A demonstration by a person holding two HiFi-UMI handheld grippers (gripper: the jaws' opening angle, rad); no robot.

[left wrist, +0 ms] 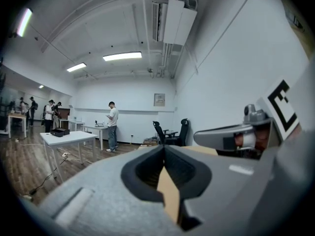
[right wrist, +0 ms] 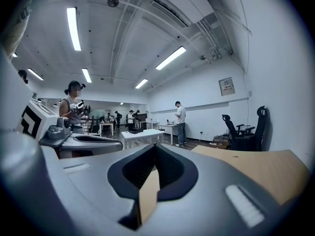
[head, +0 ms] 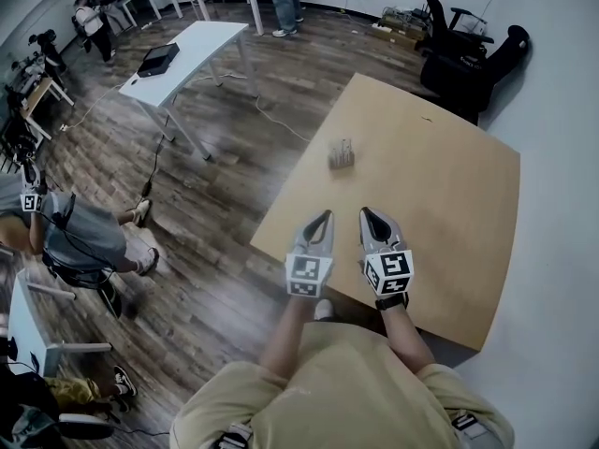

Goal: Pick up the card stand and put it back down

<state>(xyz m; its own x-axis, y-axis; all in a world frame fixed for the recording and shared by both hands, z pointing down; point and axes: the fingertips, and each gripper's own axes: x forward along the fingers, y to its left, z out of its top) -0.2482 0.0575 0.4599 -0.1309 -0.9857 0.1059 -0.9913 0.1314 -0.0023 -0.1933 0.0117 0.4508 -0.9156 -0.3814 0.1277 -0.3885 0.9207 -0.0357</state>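
The card stand [head: 342,153], a small grey-beige block, sits on the far left part of the light wooden table [head: 440,204]. In the head view my left gripper [head: 325,215] and right gripper [head: 367,213] hang side by side over the table's near edge, well short of the stand, pointing toward it. Both are shut with nothing between the jaws. In the left gripper view the jaws [left wrist: 164,149] meet tip to tip and the right gripper [left wrist: 236,134] shows beside them. The right gripper view shows its own jaws [right wrist: 155,146] closed. The stand appears in neither gripper view.
A white table [head: 187,54] with a black case stands on the wood floor to the far left. Black office chairs [head: 468,54] crowd the table's far corner. A white wall [head: 562,251] runs along the right. A person [head: 75,232] is at the left, and others stand at the back.
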